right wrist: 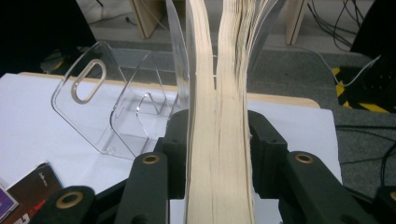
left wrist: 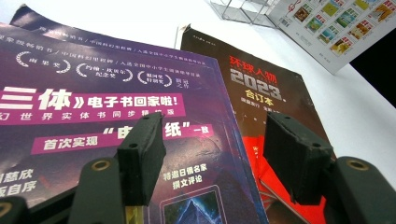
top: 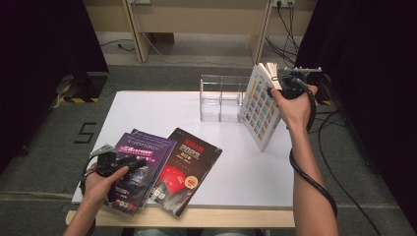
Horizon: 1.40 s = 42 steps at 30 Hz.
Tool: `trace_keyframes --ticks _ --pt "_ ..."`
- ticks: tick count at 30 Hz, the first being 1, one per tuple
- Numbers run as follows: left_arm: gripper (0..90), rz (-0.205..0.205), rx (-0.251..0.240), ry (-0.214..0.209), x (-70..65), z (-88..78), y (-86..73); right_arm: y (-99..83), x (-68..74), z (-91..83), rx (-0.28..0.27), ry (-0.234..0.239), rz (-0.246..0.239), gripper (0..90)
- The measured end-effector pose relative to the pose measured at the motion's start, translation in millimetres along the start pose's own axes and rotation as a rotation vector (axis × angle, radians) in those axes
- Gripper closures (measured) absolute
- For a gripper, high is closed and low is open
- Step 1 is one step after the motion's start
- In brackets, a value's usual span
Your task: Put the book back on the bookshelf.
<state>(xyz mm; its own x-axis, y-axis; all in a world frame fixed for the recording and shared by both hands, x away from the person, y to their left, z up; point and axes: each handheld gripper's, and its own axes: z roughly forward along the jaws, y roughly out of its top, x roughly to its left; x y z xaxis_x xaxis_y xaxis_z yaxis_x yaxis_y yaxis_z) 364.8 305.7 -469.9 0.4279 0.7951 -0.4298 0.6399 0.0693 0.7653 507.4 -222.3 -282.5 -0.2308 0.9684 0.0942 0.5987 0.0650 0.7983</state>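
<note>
Book [top: 259, 105] (thick, cover printed with a grid of small coloured pictures) held tilted above the worktop's [top: 246, 162] far right part, top edge up, one lower corner low over the surface near the right edge; contact there cannot be told. Right tool [top: 276, 82] grips it at the upper edge: in the right gripper view both black pads [right wrist: 180, 154] press on the page block [right wrist: 219, 154], one each side, pages fanning apart above the grip. Clear rack [top: 222, 98] with upright dividers stands just left of the book, at the far edge, its slots holding nothing.

Left tool [top: 135, 161] over the near left corner, jaws standing wide, nothing between them. It hangs just above a purple magazine [top: 142, 164], which lies on top of a second purple one of the same kind. Black magazine [top: 189, 169] (red panel, "2023" on the cover) lies flat beside these to the right, partly tucked under the purple one's edge, near the front edge.
</note>
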Motion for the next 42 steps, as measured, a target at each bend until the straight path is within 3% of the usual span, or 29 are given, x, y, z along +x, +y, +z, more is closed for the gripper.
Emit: trace_keyframes --ticks 7,21,42 --pt "37.5 0.001 0.004 -0.001 0.0 1.3 -0.6 6.3 1.8 5.6 0.041 -0.045 0.003 73.8" --pt "37.7 -0.002 0.005 -0.001 0.8 2.4 -0.4 3.2 25.0 1.1 0.017 -0.058 -0.073 74.2" --pt "37.7 -0.002 0.008 -0.003 0.8 3.1 -0.5 25.0 29.4 1.7 -0.070 -0.074 -0.069 74.3"
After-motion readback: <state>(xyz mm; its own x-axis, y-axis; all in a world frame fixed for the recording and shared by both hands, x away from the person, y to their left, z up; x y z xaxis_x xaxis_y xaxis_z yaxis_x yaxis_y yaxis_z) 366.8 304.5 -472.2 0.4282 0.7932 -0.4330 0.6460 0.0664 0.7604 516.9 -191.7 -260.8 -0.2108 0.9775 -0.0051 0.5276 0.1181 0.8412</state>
